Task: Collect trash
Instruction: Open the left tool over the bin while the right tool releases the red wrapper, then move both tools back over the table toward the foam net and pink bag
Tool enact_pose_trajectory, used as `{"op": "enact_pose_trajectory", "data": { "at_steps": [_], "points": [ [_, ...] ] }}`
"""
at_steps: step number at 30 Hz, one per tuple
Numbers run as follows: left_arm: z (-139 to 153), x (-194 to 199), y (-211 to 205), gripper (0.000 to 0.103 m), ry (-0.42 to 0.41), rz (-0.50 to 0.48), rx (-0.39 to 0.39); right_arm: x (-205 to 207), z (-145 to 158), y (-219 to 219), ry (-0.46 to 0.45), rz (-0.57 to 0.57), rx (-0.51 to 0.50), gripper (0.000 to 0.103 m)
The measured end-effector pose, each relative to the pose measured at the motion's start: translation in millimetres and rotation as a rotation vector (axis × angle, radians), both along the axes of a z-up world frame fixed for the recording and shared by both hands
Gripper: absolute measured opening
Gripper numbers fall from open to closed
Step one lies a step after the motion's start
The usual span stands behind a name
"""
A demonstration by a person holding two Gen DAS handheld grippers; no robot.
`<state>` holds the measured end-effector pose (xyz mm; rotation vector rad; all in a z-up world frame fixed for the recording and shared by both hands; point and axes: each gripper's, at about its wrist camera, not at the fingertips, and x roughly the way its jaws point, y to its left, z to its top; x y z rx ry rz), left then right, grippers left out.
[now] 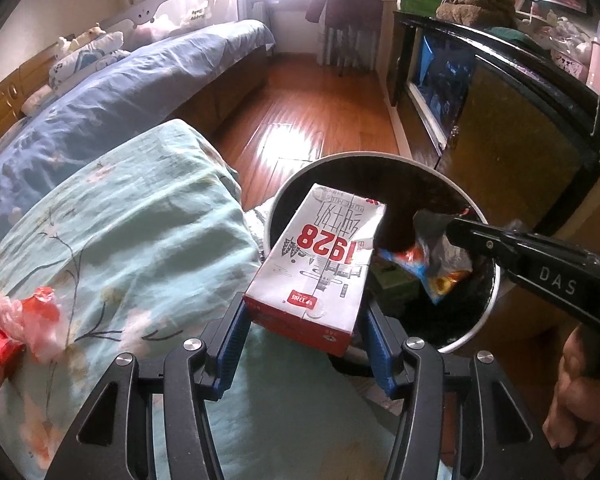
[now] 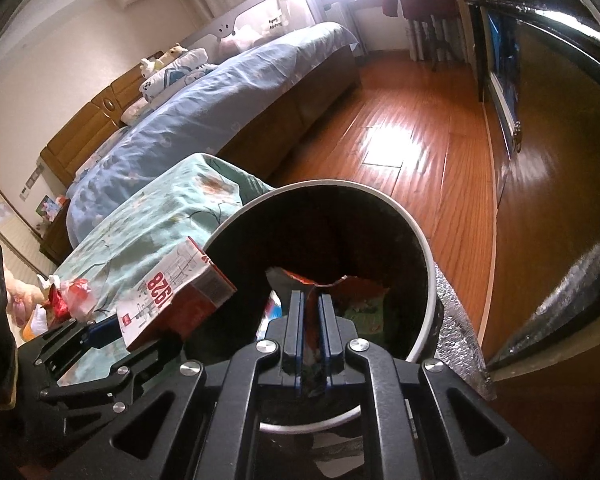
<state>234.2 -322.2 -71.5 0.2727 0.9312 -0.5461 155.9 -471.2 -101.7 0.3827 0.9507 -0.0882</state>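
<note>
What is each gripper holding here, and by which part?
Left gripper: white-and-red rectangular milk carton, gripped across its near bottom end. Right gripper: crumpled colourful foil snack wrapper, pinched at its edge.

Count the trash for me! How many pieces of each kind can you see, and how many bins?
Milk cartons: 1, the milk carton in the left gripper.
Snack wrappers: 1, the snack wrapper in the right gripper.
Crumpled red and white wrapper heaps on the cloth: 1, the wrapper heap; its pieces cannot be counted.
Bins: 1, the trash bin.
Total: 4
</note>
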Motion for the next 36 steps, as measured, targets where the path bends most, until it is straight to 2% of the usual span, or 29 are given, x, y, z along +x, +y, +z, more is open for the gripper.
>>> {"op": "enact_pose_trajectory", "data": {
  "at_steps": [11,15,18,20,22,29,36],
  "points": [
    [-2,5,-10,0.055,0.014,-0.016,-0.003,0,0,-12,0.007,-0.043,0.010,0.012],
    [2,3,-3,0.058,0.009,-0.007,-0.018,-4,3,-14,-0.009,-0.058,0.025,0.039],
    [8,-3,10,0.062,0.000,0.008,-0.043,-8,7,-10,-0.023,-0.057,0.024,0.047],
    [11,-11,20,0.066,-0.015,0.018,-0.051,-12,10,-4,-0.038,-0.049,0.034,0.057],
    [13,-19,34,0.069,-0.027,0.038,-0.055,-16,13,2,-0.055,-0.042,0.039,0.073],
    [11,-47,95,0.071,-0.017,0.118,-0.086,-26,21,43,-0.080,0.029,0.047,0.081],
    [12,-74,164,0.075,-0.052,0.233,-0.064,-30,27,97,-0.102,0.130,0.039,0.084]
  ]
}}
